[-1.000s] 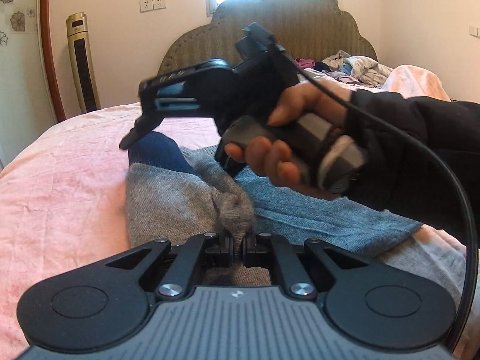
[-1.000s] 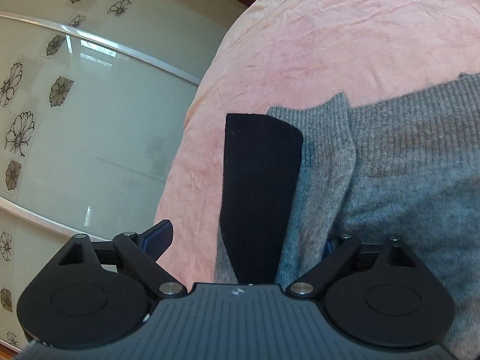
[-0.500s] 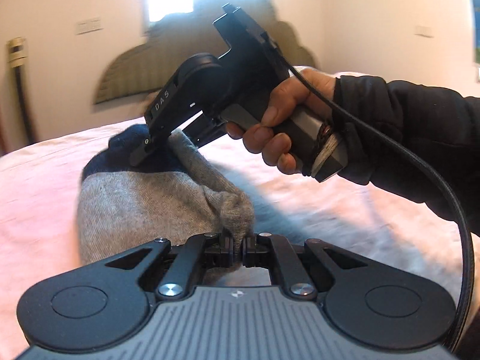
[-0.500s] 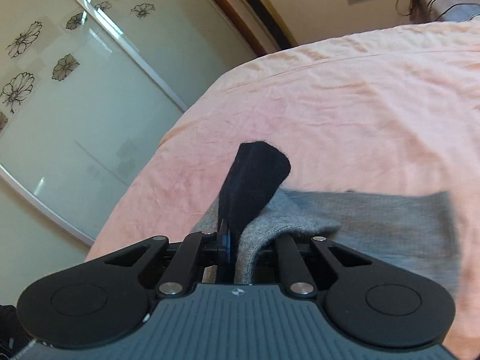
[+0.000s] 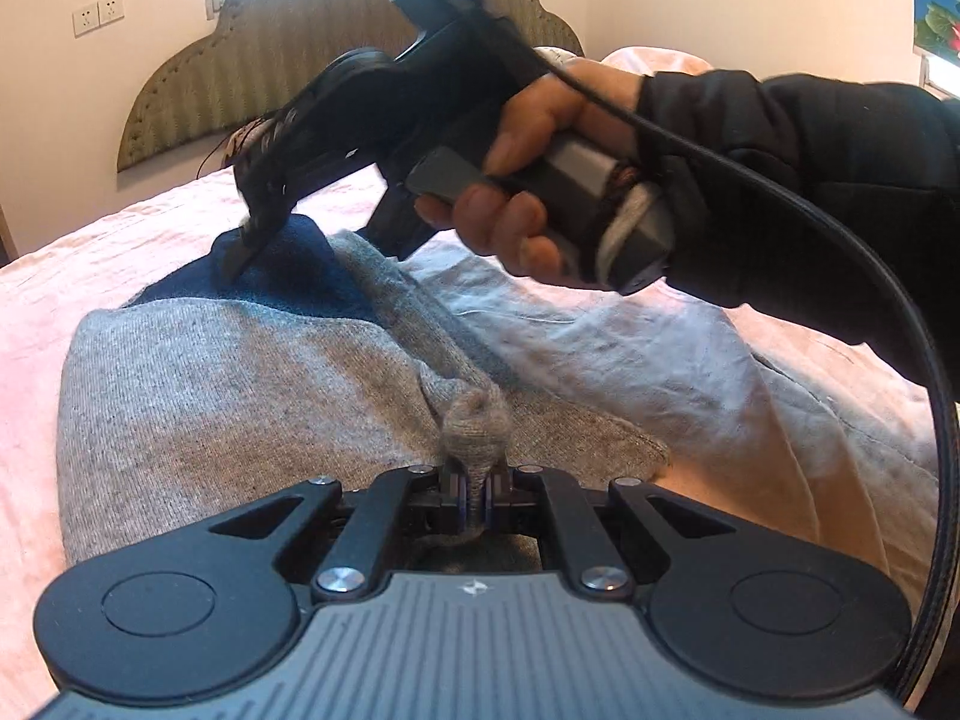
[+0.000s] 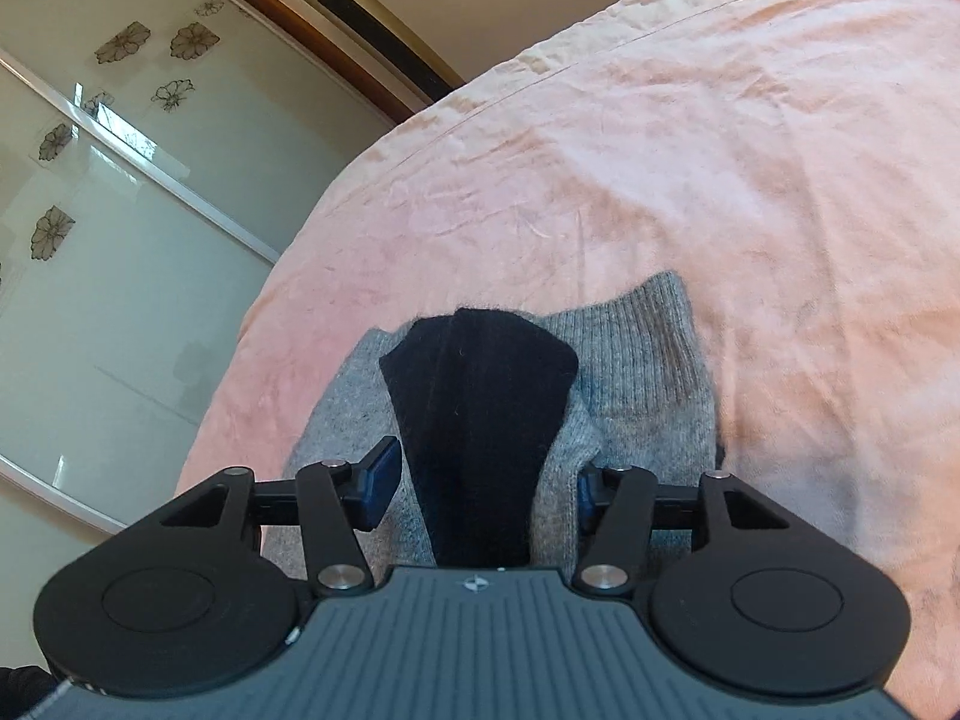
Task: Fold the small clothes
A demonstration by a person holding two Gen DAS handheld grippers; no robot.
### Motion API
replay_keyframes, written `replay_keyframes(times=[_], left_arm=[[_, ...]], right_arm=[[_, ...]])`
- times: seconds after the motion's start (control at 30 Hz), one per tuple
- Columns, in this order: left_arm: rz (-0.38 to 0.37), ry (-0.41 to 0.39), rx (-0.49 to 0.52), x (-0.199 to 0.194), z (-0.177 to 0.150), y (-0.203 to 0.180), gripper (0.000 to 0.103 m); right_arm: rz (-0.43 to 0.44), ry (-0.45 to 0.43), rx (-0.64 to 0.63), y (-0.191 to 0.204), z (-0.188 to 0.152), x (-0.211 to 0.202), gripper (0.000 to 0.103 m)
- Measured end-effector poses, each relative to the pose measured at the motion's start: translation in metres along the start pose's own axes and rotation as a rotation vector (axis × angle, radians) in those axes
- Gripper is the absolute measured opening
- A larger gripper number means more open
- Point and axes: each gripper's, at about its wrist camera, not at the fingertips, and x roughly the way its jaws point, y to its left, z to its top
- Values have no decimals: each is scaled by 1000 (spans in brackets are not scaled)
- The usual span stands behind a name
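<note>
A grey knit garment with a navy end lies folded on the pink bed. My left gripper is shut on a pinched fold of its grey fabric near the front edge. In the right wrist view the navy end rests on top of the grey knit and runs between the jaws of my right gripper. Those jaws are opening and the blue pads stand clear of the navy cloth. A hand in a black sleeve holds that right gripper.
A pale cloth lies under and to the right of the garment. A padded headboard stands at the back. The bed's edge meets a flowered sliding door and a gold tower unit. A black cable loops on the right.
The right gripper closed on the navy end, lifted it over the grey knit, and has now parted its jaws, leaving it flat. The left gripper kept its pinch as the view swung left.
</note>
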Motion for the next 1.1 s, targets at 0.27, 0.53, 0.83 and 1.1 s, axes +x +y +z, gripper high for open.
replay_keyframes(times=[0.27,0.53,0.83,1.1], left_arm=[[-38,-26,41,4,7,-15,5],[-240,-52,-87,-18,4,26,10],[-84,-106,-711,-37,-19,199,83],[-284,52,-1028,58,-8,257,40]], right_arm=[[-100,-99,-233,25,-1,-35,16],[-53,-199,25,-25,-15,-52,68],[-76,-161,93,-41,-20,-51,78],[-111,-92,33,-21,-14,-10,41]])
